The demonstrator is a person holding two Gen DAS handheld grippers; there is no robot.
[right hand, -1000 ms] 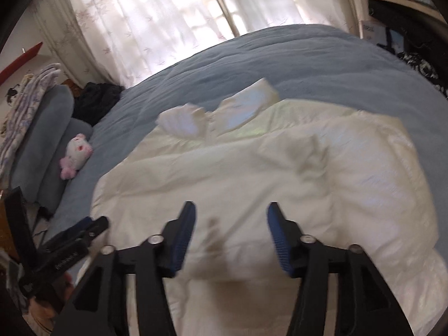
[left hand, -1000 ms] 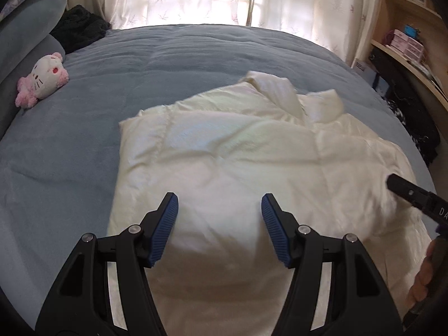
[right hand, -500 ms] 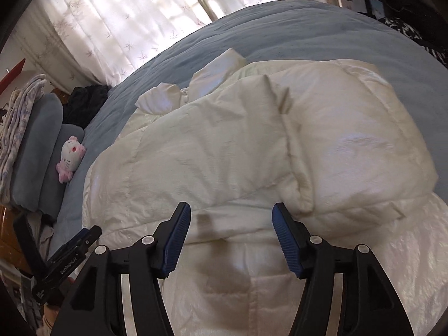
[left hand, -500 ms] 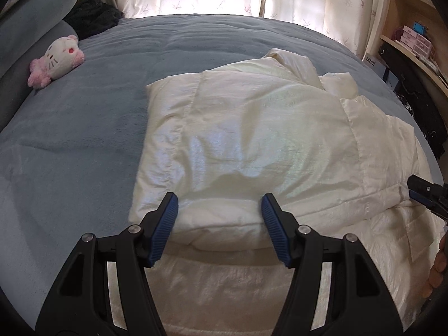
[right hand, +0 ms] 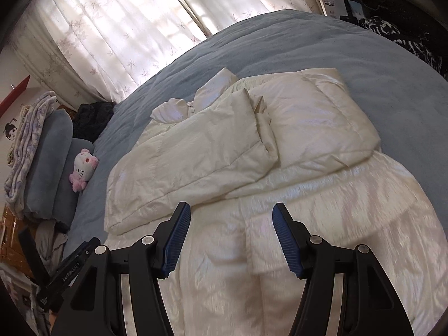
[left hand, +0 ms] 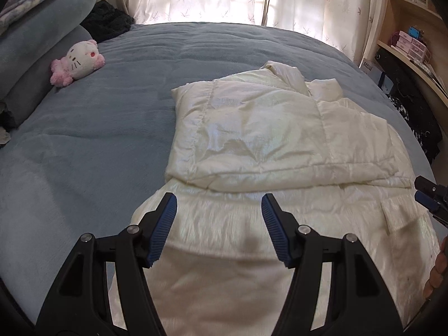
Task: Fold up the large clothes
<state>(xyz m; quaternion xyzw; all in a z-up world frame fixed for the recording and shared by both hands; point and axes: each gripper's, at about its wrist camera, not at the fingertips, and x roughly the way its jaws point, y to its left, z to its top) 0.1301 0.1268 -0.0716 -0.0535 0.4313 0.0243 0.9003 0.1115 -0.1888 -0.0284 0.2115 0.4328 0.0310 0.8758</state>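
Note:
A cream padded coat (left hand: 266,140) (right hand: 252,145) lies on the blue bed, collar towards the window. Both sleeves are folded across its chest, and the lower part spreads towards me. My left gripper (left hand: 218,215) hangs open above the coat's lower part, just below the folded sleeves' edge, with nothing between its blue pads (left hand: 165,229). Over the same lower part, further right, my right gripper (right hand: 231,235) is also open and empty. Each gripper shows at the other view's edge: the right one (left hand: 429,196) at the right, the left one (right hand: 70,268) at the lower left.
The blue bed cover (left hand: 84,154) has free room left of the coat. A pink and white plush toy (left hand: 77,63) lies by grey pillows (left hand: 33,56) at the far left. Dark clothing (left hand: 107,25) sits near the curtains. Shelves (left hand: 411,44) stand along the right.
Both grippers have drawn back from over the coat's chest towards its lower part and risen a little. The folded sleeves' edge, earlier between the pads, now lies beyond them.

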